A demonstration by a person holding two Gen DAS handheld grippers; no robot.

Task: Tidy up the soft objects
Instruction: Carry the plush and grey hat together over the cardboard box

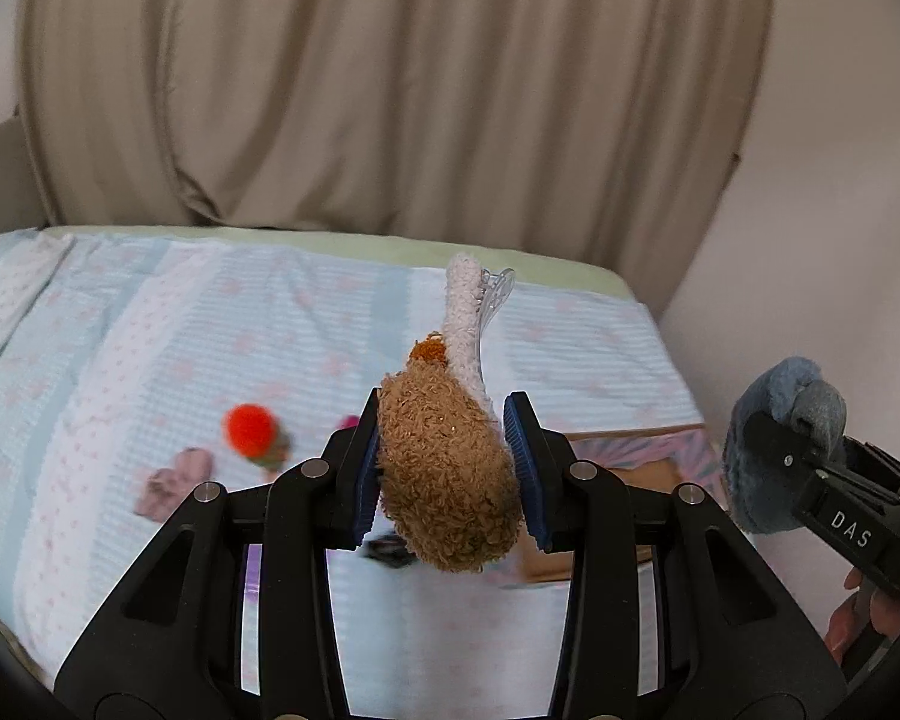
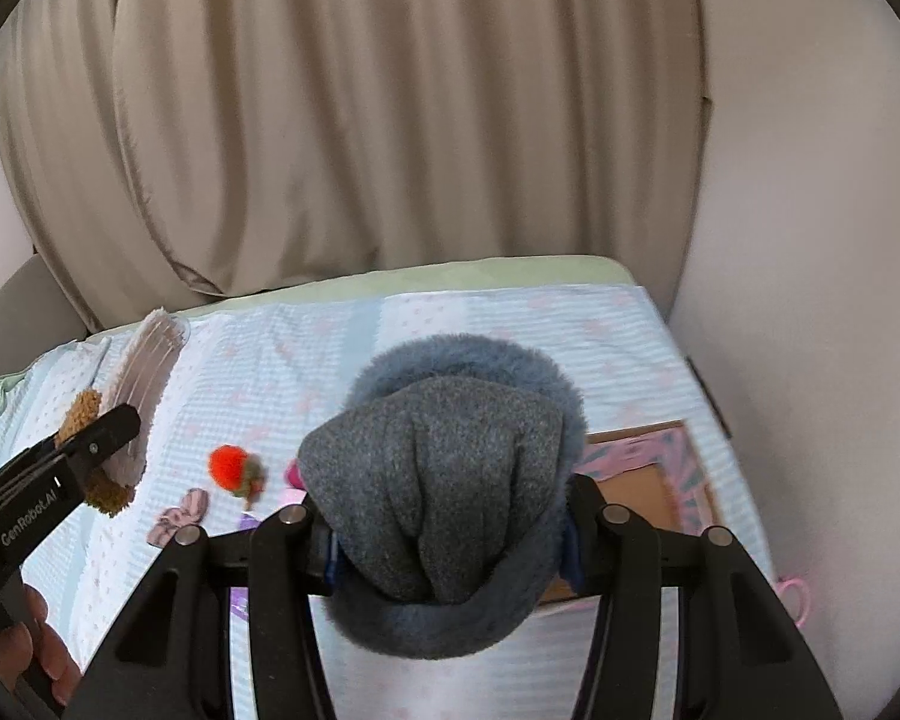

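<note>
My left gripper (image 1: 447, 468) is shut on a brown plush drumstick (image 1: 450, 480) with a white fuzzy bone end, held above the bed; it also shows at the left of the right wrist view (image 2: 108, 486). My right gripper (image 2: 450, 534) is shut on a grey-blue fuzzy plush (image 2: 444, 480), which fills the space between its fingers; it shows at the right edge of the left wrist view (image 1: 774, 450). On the bed lie a red-orange pompom toy (image 1: 252, 429) (image 2: 231, 465) and a small pink plush (image 1: 171, 483) (image 2: 180, 516).
The bed has a light blue and pink patterned cover (image 1: 150, 330). A cardboard box with pink patterned flaps (image 2: 648, 480) (image 1: 630, 462) sits at the bed's right side by the wall. A beige curtain (image 2: 360, 120) hangs behind the bed. Small magenta and purple items lie under the grippers.
</note>
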